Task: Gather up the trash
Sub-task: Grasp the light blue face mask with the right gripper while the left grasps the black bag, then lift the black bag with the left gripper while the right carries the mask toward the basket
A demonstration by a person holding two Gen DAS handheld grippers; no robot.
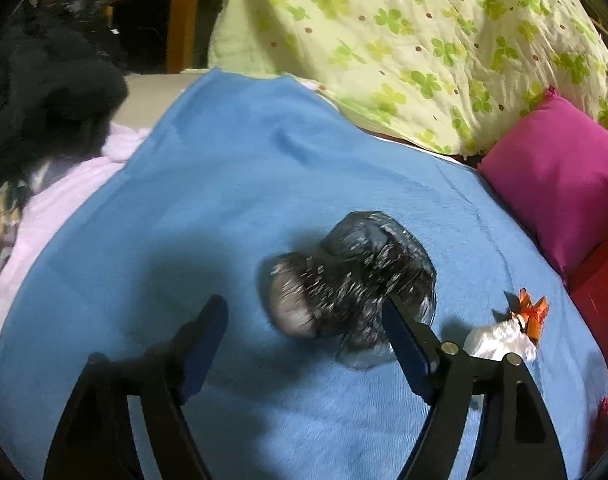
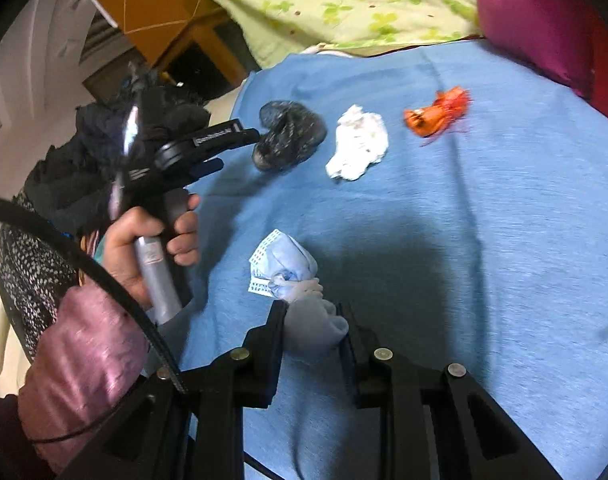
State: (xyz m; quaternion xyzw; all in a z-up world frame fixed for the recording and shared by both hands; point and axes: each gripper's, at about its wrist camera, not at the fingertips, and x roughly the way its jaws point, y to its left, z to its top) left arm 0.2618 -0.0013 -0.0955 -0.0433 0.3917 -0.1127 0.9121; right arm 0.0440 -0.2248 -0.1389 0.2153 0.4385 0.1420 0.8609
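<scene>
A crumpled black plastic bag [image 1: 356, 280] lies on the blue blanket [image 1: 223, 200], just ahead of my left gripper [image 1: 304, 308]. That gripper is open, its right finger against the bag's edge and its left finger well clear. Right of the bag lie a white tissue wad [image 1: 500, 340] and an orange wrapper [image 1: 532, 312]. In the right wrist view my right gripper [image 2: 312, 312] is shut on a crumpled pale blue face mask [image 2: 287, 264]. The same view shows the left gripper [image 2: 239, 150] in a hand, at the black bag [image 2: 287, 136], with the tissue [image 2: 358, 144] and orange wrapper [image 2: 438, 114] beyond.
A green clover-print quilt [image 1: 424, 40] is heaped at the back and a magenta cushion [image 1: 556, 184] sits at the right. Dark clothes [image 1: 43, 92] are piled at the left edge, with a wooden cabinet [image 1: 183, 12] behind. A pink sleeve [image 2: 79, 352] and a cable [image 2: 103, 276] cross the lower left.
</scene>
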